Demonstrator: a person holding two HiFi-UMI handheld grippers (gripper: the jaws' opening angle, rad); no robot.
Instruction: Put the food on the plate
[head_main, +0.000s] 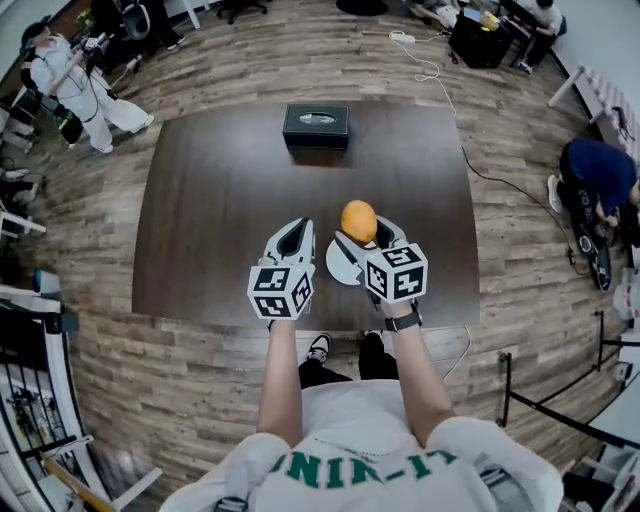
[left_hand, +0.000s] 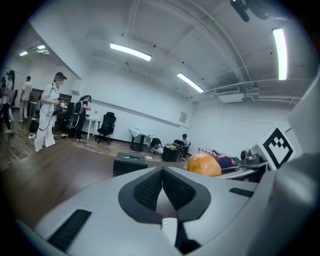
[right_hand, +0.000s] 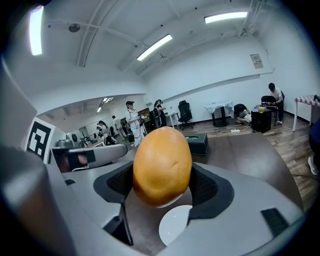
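Food pinched above the plate, not yet set down.

From the head view, the right gripper (head_main: 362, 240) pinches the orange food (head_main: 358, 221) between its jaws. The white plate (head_main: 334, 264) lies just below them on the table (head_main: 200, 200), and the left gripper (head_main: 296, 232) rests beside it with nothing in it. The left gripper view shows the left gripper's (left_hand: 162, 172) jaws pressed together, with the food (left_hand: 204, 164) off to their right. In the right gripper view both pads grip the food (right_hand: 162, 165), and the plate (right_hand: 175, 226) shows bare beneath the jaws. I'd say the pickup is done, and lowering the food and letting go remain.
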